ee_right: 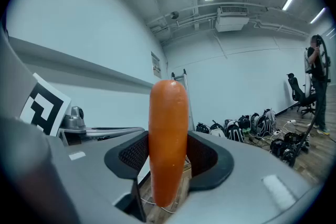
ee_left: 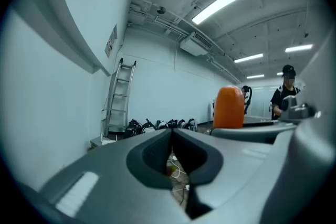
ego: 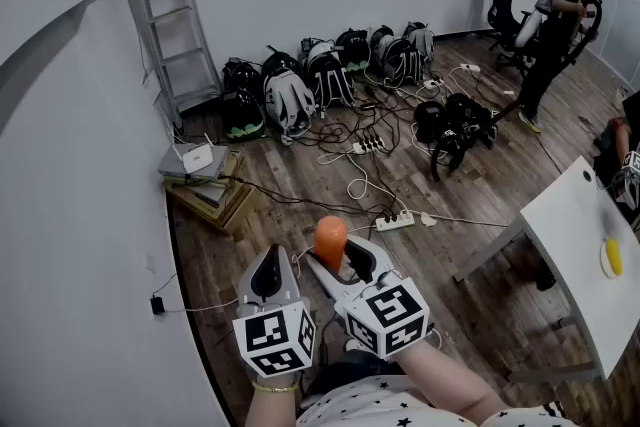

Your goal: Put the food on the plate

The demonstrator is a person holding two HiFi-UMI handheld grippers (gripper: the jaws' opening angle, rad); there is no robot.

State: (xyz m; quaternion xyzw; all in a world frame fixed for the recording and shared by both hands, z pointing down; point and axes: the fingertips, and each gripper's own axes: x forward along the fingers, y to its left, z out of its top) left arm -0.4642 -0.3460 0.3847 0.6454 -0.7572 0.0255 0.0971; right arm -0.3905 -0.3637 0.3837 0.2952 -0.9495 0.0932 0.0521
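My right gripper [ego: 335,253] is shut on an orange carrot-shaped food piece [ego: 330,237], which stands upright between the pads. In the right gripper view the orange piece [ee_right: 168,144] fills the gap of the right gripper [ee_right: 168,159] and pokes well above it. My left gripper [ego: 268,277] is level beside it, shut, with nothing in it. In the left gripper view, the left gripper [ee_left: 172,153] has its pads together and the orange piece [ee_left: 229,107] shows to the right. At the far right, a small round plate [ego: 604,267] on a white table [ego: 565,235] carries a yellow item [ego: 613,256].
Both grippers hang over a wooden floor, away from the table. Cables and a power strip [ego: 395,220] lie ahead. Backpacks [ego: 330,75] line the far wall by a ladder [ego: 170,15]. Flat boxes and a laptop [ego: 205,177] sit left. A person [ego: 555,25] stands far right.
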